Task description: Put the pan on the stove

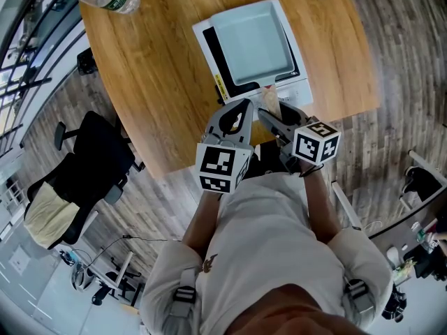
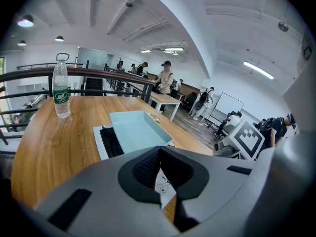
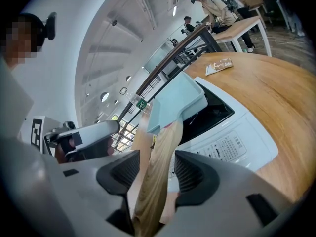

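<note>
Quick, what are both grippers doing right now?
Left gripper: closed, holding nothing.
Right gripper: open, the pan's wooden handle between its jaws, not squeezed.

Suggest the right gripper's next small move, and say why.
Probably draw the right gripper straight back off the wooden handle. The pan already sits on the stove. The jaws stand apart on either side of the handle and don't appear to press on it, so nothing seems left to hold.
</note>
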A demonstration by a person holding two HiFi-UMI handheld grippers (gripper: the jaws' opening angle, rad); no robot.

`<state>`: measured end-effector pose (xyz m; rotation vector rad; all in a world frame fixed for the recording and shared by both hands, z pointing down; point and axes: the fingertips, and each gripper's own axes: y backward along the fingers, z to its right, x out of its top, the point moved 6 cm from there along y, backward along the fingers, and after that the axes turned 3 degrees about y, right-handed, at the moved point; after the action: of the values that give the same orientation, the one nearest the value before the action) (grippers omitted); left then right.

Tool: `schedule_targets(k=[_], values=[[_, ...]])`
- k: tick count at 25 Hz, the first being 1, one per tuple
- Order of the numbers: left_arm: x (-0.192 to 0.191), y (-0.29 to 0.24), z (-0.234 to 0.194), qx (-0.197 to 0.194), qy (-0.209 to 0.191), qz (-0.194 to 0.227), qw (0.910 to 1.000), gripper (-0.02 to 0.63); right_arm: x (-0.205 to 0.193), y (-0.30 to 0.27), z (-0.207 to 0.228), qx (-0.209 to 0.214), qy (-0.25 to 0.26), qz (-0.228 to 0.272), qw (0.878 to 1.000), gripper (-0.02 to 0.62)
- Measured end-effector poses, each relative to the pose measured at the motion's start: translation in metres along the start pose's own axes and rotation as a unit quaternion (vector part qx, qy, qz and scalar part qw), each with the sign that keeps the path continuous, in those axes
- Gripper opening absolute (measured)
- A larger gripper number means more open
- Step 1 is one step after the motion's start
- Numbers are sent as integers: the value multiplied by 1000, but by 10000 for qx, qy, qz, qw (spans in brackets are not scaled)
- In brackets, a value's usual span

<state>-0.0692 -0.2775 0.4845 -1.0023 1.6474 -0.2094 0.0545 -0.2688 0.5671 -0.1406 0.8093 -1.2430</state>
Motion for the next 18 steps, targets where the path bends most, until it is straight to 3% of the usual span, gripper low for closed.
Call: schedule_targets(k=[6, 18], values=[[2, 4, -1, -8, -28, 45, 10000, 18, 3, 1, -4, -83, 228, 109, 9996, 272], [6, 12, 0, -5, -122, 149, 9998, 18, 10, 17, 3, -859, 1047, 446, 9898, 313]])
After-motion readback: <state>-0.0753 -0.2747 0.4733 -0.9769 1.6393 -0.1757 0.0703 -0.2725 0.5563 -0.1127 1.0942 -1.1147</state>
